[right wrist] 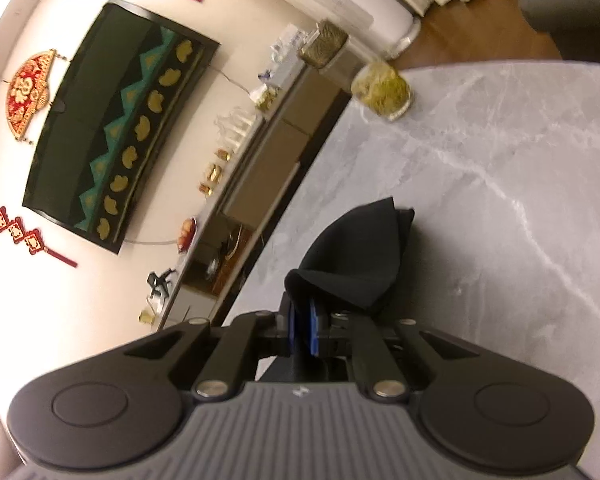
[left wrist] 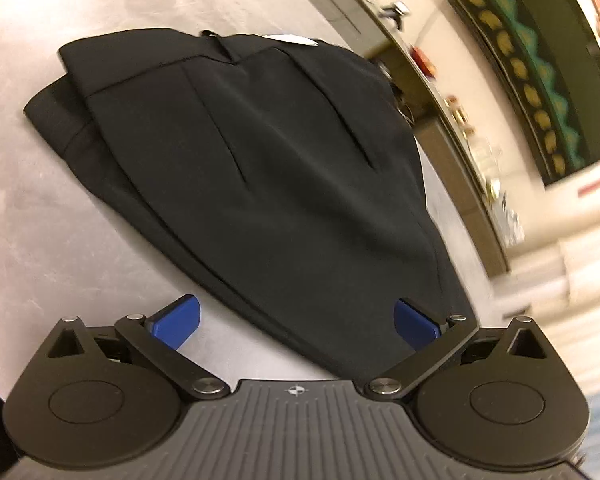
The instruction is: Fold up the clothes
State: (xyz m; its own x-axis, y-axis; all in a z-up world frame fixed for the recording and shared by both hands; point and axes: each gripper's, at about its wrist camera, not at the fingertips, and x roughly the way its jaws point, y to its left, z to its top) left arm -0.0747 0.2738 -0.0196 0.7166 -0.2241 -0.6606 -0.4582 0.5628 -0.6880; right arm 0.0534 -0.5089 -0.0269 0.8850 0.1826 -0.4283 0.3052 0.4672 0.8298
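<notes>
Spanning both views, one grey marbled counter (left wrist: pixel 60 208) carries one folded black garment (left wrist: pixel 252 168); one dark wall hanging (right wrist: pixel 112 128) beyond. Left tongs (left wrist: pixel 296 320) gape apart, empty, above its near edge. Right tongs (right wrist: pixel 302 330) are clamped on a fold of black cloth (right wrist: pixel 352 256)

Left wrist view: folded garment (left wrist: pixel 260 160) lies on the table (left wrist: pixel 60 220), filling the centre, its narrow end running toward 5 o'clock between the left gripper's (left wrist: pixel 296 320) spread pads. Sideboard (left wrist: pixel 440 92) beyond the table edge at 2 o'clock; wall panel (left wrist: pixel 540 60) behind it.

Right wrist view: right gripper (right wrist: pixel 302 330) at 6 o'clock, cloth pinched between its pads, folds bunched just ahead at 12. Jar (right wrist: pixel 382 88) on the table at 1 o'clock, near the far edge. Sideboard at 10 to 11 o'clock, wall panel farther left.
</notes>
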